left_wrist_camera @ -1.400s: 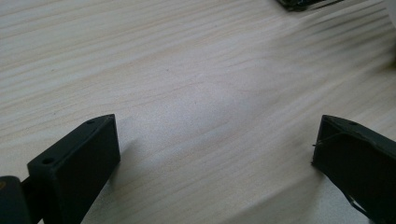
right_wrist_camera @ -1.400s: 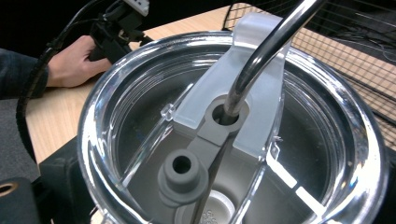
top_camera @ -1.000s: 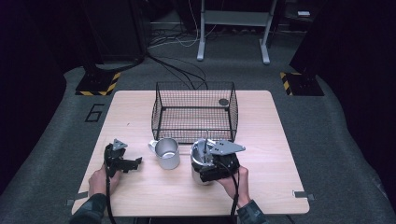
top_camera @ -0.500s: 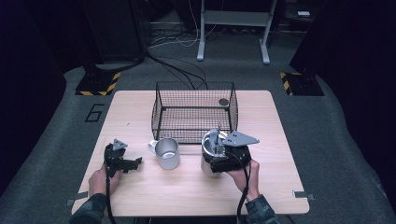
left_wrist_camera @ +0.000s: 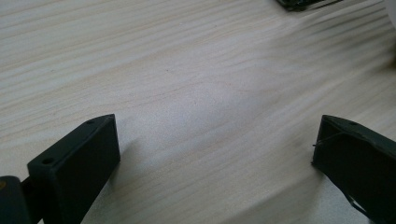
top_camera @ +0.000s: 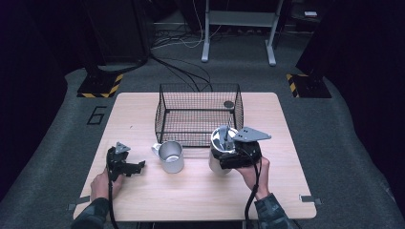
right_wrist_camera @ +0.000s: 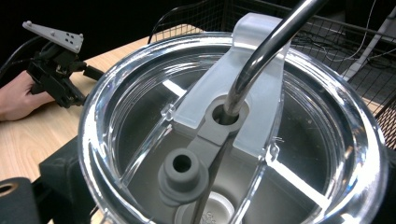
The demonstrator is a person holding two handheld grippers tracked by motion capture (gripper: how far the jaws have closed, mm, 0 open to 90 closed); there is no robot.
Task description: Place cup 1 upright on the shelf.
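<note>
Right gripper (top_camera: 223,160) is clamped on the steel tumbler (top_camera: 220,151), which carries a clear lid (right_wrist_camera: 233,126) with a metal straw (right_wrist_camera: 266,46) and sits just in front of the wire basket (top_camera: 198,114). Left gripper (top_camera: 138,167) rests on the desk (top_camera: 191,200) with its jaws spread apart, near the metal mug (top_camera: 171,156).
</note>
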